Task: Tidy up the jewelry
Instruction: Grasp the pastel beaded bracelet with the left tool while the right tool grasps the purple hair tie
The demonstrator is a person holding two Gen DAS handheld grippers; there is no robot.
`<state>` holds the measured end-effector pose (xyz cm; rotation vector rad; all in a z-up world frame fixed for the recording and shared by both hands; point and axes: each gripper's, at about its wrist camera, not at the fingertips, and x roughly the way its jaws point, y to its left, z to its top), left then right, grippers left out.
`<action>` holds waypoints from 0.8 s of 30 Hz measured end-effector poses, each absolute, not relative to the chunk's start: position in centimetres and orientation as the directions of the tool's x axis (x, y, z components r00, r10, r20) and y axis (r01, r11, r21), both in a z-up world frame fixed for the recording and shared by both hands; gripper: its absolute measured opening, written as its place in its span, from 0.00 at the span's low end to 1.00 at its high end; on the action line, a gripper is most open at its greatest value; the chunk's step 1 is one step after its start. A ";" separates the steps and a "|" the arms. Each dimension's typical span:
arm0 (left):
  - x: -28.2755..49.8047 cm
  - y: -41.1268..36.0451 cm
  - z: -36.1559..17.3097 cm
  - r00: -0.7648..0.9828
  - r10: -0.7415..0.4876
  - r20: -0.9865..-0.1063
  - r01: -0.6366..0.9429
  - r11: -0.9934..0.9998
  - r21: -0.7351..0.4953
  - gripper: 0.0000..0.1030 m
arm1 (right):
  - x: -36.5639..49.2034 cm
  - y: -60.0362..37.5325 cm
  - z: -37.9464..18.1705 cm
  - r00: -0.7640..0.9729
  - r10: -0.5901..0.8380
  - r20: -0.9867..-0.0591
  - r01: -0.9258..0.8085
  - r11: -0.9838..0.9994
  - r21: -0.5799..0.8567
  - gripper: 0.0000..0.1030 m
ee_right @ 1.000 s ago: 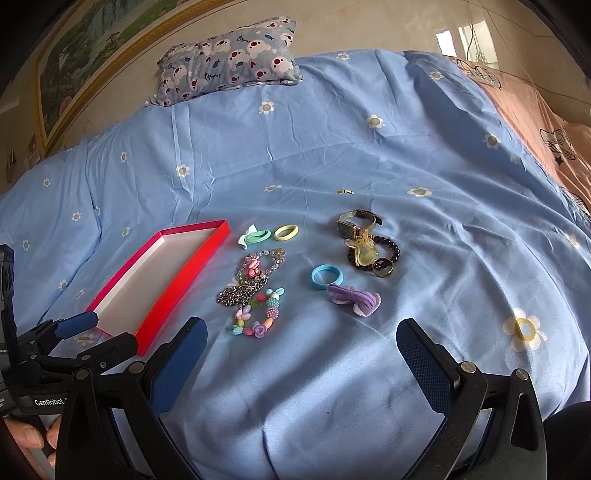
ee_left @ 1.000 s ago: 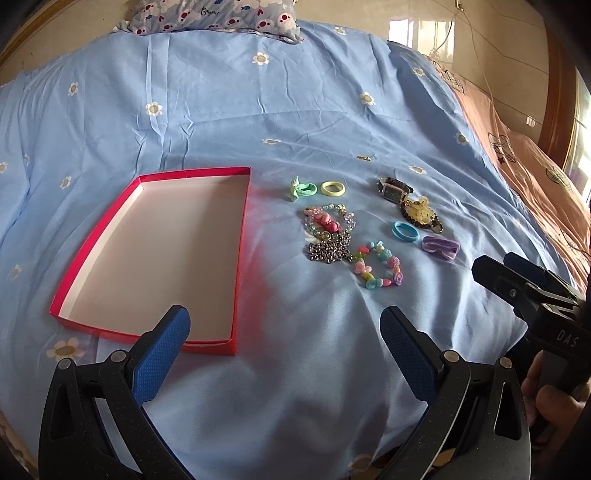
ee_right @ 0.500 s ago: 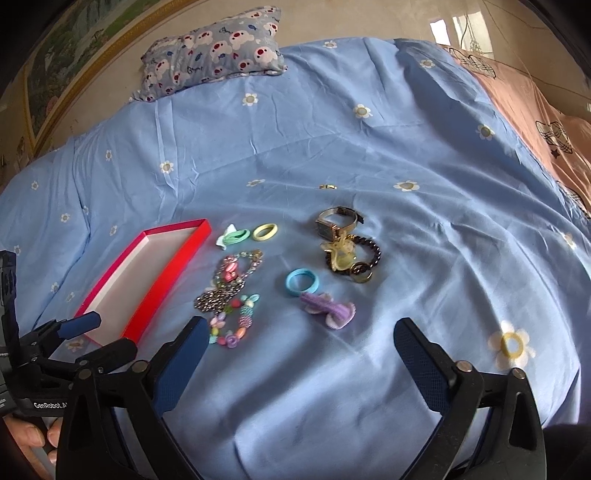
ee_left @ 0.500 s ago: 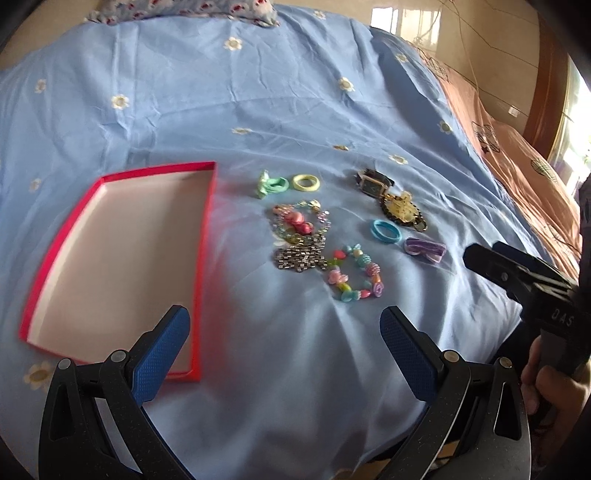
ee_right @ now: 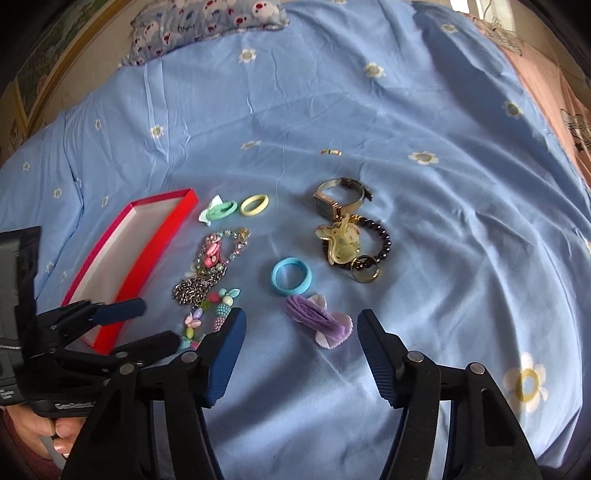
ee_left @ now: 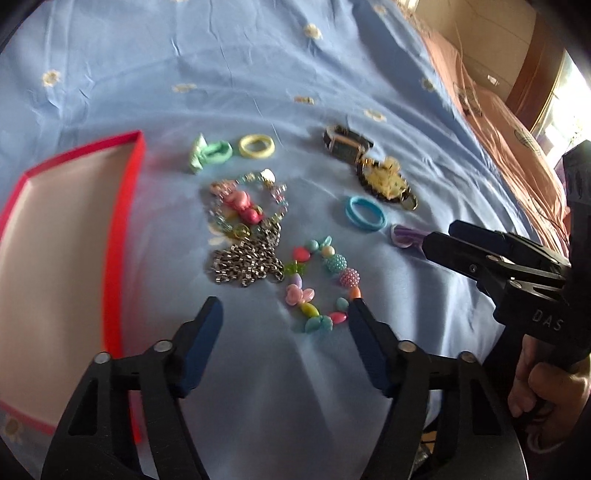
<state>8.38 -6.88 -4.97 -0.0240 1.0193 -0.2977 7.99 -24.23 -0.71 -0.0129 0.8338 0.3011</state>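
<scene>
left gripper (ee_left: 284, 314) half open and empty near the beaded bracelet (ee_left: 319, 284); right gripper (ee_right: 297, 326) half open, empty, straddling the purple hair tie (ee_right: 317, 319).

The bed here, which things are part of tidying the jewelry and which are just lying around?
For the job: red box, beaded bracelet, silver chain, blue ring, purple hair bow, watch.
Just there: patterned pillow, pink blanket.
</scene>
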 end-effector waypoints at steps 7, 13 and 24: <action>9.5 -7.8 -5.7 0.442 -0.289 -0.849 0.270 0.946 -0.181 0.53 | 10.0 -23.9 -2.1 0.583 0.244 -0.775 -0.266 0.959 0.102 0.45; 10.3 -7.8 -6.0 0.411 -0.352 -0.841 0.295 0.924 -0.242 0.13 | 10.7 -24.1 -2.8 0.565 0.228 -0.793 -0.251 0.963 0.098 0.17; 8.4 -7.0 -4.0 0.473 -0.373 -0.798 0.320 0.917 -0.239 0.09 | 9.4 -23.8 -1.2 0.575 0.301 -0.760 -0.282 0.946 0.161 0.08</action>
